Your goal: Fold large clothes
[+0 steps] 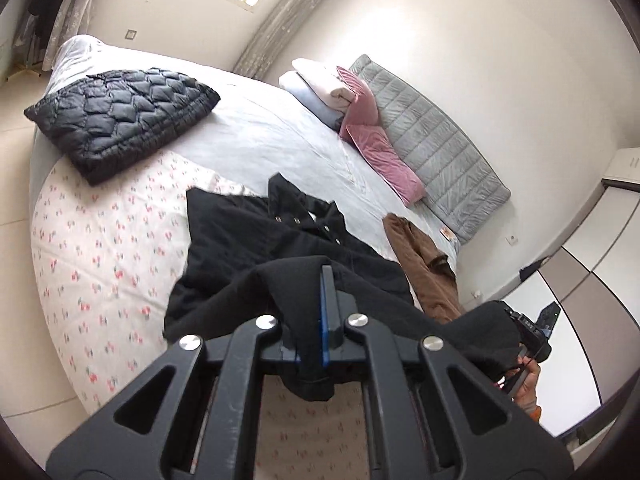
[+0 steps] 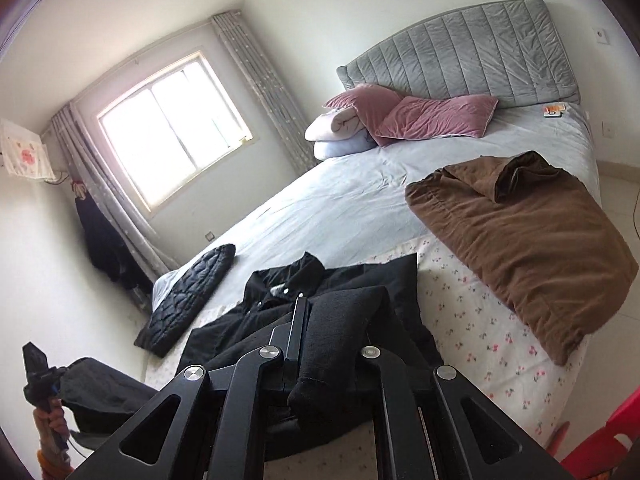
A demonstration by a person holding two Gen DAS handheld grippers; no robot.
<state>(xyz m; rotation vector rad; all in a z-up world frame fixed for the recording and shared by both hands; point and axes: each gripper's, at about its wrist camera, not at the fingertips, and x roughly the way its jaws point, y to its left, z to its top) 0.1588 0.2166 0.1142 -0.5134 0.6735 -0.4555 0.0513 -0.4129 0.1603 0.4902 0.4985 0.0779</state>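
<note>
Quilted jacket (image 1: 120, 120): folded, far left of the bed (image 1: 280, 136).
Black coat (image 1: 288, 248): lower edge lifted, collar end on the flowered sheet (image 1: 100, 248).
Left gripper (image 1: 320, 320): clamped tight on the black coat's hem.
Right gripper (image 2: 304, 344): pinched closed on the same hem.
Brown coat (image 2: 532, 240): folded, right side.

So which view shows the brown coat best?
The right wrist view: the brown coat lies folded on the bed with its whole top face and collar in sight. In the left wrist view only a narrow strip shows, foreshortened at the bed's far edge.
</note>
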